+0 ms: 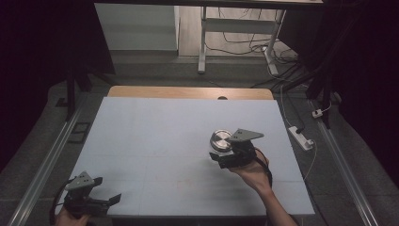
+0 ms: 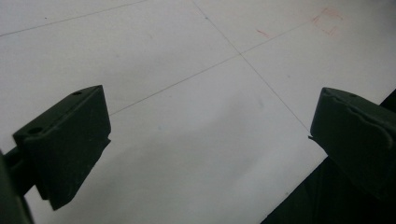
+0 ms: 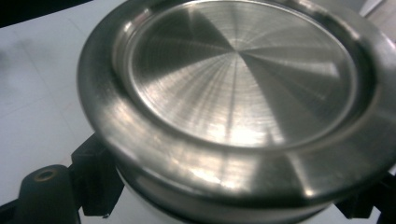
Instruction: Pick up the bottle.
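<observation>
- Presently, right gripper (image 1: 225,151) was pinching a round container with a brushed-steel lid (image 1: 220,140); jaws sat at either side of the body, just below the lid rim, as seen in the right gripper view.
- Lid (image 3: 243,93) was circular, with a raised outer rim and a flat, recessed centre showing concentric machining marks; a pale body was visible beneath it.
- Container was held over the right-centre part of the white table surface (image 1: 155,141), tilted somewhat toward the camera in the high view; contact with the surface could not be judged.
- Right hand (image 1: 254,172) gripped the tool from behind, forearm entering from the bottom edge.
- Left gripper (image 1: 109,190) sat at the near left corner of the table, jaws spread wide, nothing between them; well apart from the container.
- Left gripper view showed bare white surface (image 2: 196,116) with thin seam lines and faint red marks (image 2: 327,21).
- Beyond the far table edge: a white frame leg (image 1: 203,42), loose cables on the floor, and a power strip (image 1: 301,137) at right.
</observation>
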Demonstrator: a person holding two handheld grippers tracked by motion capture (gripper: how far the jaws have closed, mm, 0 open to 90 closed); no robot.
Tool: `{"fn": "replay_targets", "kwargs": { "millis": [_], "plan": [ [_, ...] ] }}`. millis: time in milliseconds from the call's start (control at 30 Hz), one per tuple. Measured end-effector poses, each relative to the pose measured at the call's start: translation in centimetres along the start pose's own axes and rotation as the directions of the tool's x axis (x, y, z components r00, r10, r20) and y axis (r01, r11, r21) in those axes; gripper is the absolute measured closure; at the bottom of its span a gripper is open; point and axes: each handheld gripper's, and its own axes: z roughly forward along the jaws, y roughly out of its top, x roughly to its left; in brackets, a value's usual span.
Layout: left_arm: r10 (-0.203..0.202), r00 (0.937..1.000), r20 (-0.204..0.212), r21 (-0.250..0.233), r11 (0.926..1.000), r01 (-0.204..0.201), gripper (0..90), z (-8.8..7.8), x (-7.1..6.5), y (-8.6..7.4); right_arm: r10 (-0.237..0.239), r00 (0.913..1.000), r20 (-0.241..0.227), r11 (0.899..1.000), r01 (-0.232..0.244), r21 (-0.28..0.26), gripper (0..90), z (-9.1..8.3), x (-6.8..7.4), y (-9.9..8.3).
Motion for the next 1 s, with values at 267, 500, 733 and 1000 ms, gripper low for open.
{"fn": "replay_targets", "kwargs": {
  "millis": [267, 500, 733, 1000],
  "plan": [
    [-0.003, 1.0, 0.006, -0.003, 1.0, 0.003, 0.0, 0.0, 0.1, 0.0, -0.05, 0.9974, -0.052, 0.999, 0.05, 0.011, 14.9, 1.8, 2.1, 1.3],
    [-0.004, 1.0, 0.007, -0.004, 1.0, 0.004, 0.0, 0.0, 0.1, 0.0, -0.071, 0.9935, -0.09, 0.997, 0.073, 0.018, 14.9, 3.1, 3.3, 2.2],
    [0.002, 1.0, 0.001, -0.001, 1.0, -0.002, 0.0, 0.0, 0.0, 0.0, -0.099, 0.9869, -0.127, 0.994, 0.103, 0.023, 14.9, 4.3, 4.8, 3.0],
    [0.009, 1.0, -0.003, 0.001, 1.0, -0.009, 0.0, 0.0, -0.1, 0.0, -0.131, 0.9785, -0.159, 0.99, 0.138, 0.033, 15.0, 5.2, 6.2, 3.1]
  ]
}}
